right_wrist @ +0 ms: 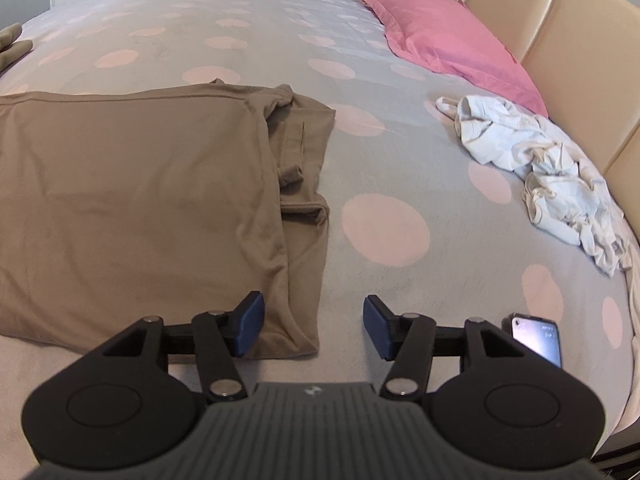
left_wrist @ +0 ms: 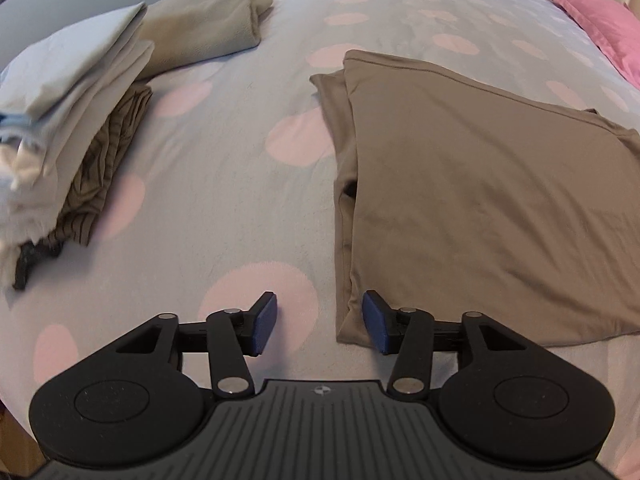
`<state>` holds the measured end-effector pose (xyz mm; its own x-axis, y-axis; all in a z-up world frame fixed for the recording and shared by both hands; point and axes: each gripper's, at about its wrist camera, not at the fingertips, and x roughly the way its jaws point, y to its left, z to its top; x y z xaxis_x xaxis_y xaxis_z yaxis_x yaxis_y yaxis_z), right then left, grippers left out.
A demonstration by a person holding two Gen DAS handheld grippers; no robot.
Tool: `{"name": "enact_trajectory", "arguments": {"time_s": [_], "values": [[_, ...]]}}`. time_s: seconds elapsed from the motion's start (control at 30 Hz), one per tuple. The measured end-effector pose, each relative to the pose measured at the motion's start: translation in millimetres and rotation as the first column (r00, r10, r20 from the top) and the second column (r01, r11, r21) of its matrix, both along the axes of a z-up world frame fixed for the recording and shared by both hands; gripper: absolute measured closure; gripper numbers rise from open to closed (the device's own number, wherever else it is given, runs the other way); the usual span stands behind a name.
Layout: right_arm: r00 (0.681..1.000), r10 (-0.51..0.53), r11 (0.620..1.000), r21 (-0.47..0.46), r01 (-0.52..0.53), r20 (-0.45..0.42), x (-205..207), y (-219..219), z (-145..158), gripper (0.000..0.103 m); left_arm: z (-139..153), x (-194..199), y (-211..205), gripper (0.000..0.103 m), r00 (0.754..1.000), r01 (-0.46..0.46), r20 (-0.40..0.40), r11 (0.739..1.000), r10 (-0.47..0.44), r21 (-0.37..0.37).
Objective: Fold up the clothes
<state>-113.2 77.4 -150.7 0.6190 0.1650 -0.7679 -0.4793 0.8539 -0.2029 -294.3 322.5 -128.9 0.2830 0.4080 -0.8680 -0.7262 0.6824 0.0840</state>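
Observation:
A brown garment [left_wrist: 480,200] lies flat on the bed, partly folded, with its sides turned in. My left gripper [left_wrist: 319,324] is open at its near left corner; that corner lies between the two blue pads, next to the right one. In the right wrist view the same brown garment [right_wrist: 140,208] fills the left half, with a sleeve and neck area bunched on its right side. My right gripper [right_wrist: 314,328] is open over its near right corner, the left pad above the fabric edge. Nothing is held.
A stack of folded clothes [left_wrist: 68,128] and a beige folded piece [left_wrist: 208,24] sit at the left. A crumpled white garment [right_wrist: 540,176] lies by the headboard [right_wrist: 568,32]. There is a pink pillow [right_wrist: 448,36] and a phone [right_wrist: 538,342] on the dotted bedspread [right_wrist: 380,232].

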Motion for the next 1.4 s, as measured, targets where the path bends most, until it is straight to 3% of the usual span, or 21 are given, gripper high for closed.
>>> {"name": "enact_trajectory", "arguments": {"time_s": [0.23,0.3,0.4,0.63,0.8,0.9,1.0,1.07,1.1,1.17,1.23,1.4], "values": [[0.999,-0.033,0.998,0.049,0.034,-0.029,3,-6,-4,0.043,-4,-6,0,0.049,0.998,-0.047,0.050,0.999,0.047,-0.009],[0.999,-0.034,0.997,0.066,0.036,-0.034,3,-8,-2,0.043,0,-13,-2,0.054,0.991,-0.062,0.113,0.998,0.065,-0.029],[0.998,-0.037,0.995,0.096,0.042,-0.047,4,-11,1,0.043,5,-23,-1,0.054,0.974,-0.075,0.208,0.995,0.088,-0.072],[0.991,-0.101,0.981,0.156,0.113,-0.086,4,-23,5,0.039,-3,-26,2,0.051,0.978,-0.120,0.160,0.990,0.130,-0.070],[0.986,-0.134,0.976,0.159,0.149,-0.100,4,-28,-5,0.036,-4,-23,-6,0.051,0.979,-0.073,0.188,0.995,0.084,-0.063],[0.988,-0.130,0.977,0.158,0.141,-0.078,2,-24,-8,0.034,-9,-15,-13,0.051,0.985,-0.041,0.169,0.999,0.042,-0.009],[0.989,-0.128,0.975,0.171,0.139,-0.072,1,-23,-10,0.042,-12,-13,-16,0.053,0.985,-0.031,0.172,0.999,0.029,0.010],[0.992,-0.109,0.977,0.180,0.119,-0.062,-2,-21,-9,0.059,-11,-13,-16,0.059,0.983,-0.020,0.180,1.000,0.018,0.011],[0.994,-0.095,0.978,0.181,0.104,-0.058,-4,-20,-8,0.064,-10,-14,-17,0.068,0.983,-0.015,0.185,1.000,0.013,0.011],[0.997,-0.065,0.981,0.180,0.073,-0.050,-9,-16,-8,0.085,-9,-14,-18,0.079,0.981,-0.005,0.193,1.000,0.002,0.012],[0.998,-0.041,0.983,0.178,0.049,-0.045,-12,-14,-7,0.093,-8,-14,-19,0.088,0.980,0.006,0.201,1.000,-0.008,0.013],[0.996,-0.054,0.974,0.217,0.069,-0.072,-9,-19,-1,0.096,-3,-15,-20,0.099,0.976,0.020,0.215,1.000,-0.024,0.018]]}}
